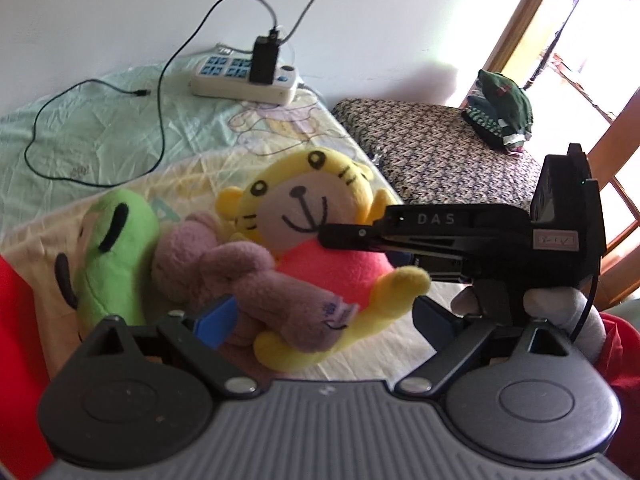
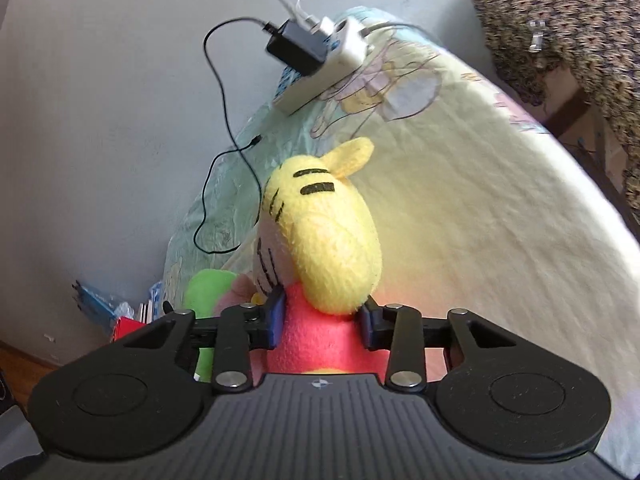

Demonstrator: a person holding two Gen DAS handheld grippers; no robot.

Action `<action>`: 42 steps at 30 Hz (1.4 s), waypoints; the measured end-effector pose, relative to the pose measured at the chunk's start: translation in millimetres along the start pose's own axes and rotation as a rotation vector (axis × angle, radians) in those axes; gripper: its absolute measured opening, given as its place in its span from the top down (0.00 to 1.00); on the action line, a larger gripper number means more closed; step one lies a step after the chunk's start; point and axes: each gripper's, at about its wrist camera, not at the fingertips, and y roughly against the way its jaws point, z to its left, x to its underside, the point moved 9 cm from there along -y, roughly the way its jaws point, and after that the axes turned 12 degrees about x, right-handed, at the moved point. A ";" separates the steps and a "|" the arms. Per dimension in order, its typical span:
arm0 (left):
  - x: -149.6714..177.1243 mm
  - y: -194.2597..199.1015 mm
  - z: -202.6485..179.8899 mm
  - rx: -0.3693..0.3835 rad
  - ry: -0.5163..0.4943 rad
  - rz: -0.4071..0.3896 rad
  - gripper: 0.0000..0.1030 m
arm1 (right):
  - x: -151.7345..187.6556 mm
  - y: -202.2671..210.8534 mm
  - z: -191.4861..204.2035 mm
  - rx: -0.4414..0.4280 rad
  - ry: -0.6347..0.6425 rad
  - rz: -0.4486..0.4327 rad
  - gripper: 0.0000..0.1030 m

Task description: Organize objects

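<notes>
My right hand-held gripper (image 2: 322, 322) is clamped on the pink body of the yellow tiger plush (image 1: 308, 216), just under its head, on the bed (image 1: 120, 136). My left hand-held gripper (image 1: 324, 320) is spread wide around the mauve plush (image 1: 240, 280), which lies against the tiger. A green plush (image 1: 116, 248) sits beside them.

White wall (image 1: 120, 8), sunlit wooden window (image 1: 560, 40).
</notes>
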 end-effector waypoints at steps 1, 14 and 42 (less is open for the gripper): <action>0.3 1.2 -4.0 0.008 -0.011 -0.002 0.09 | 0.7 4.0 -3.2 0.003 -0.006 -0.007 0.64; 22.6 -16.5 -62.9 0.125 -0.138 0.061 0.08 | 25.1 73.5 -31.6 0.068 -0.020 -0.142 0.66; 45.9 107.3 -42.8 0.199 -0.085 -0.145 0.06 | 95.3 111.6 93.6 -0.190 0.122 -0.117 0.66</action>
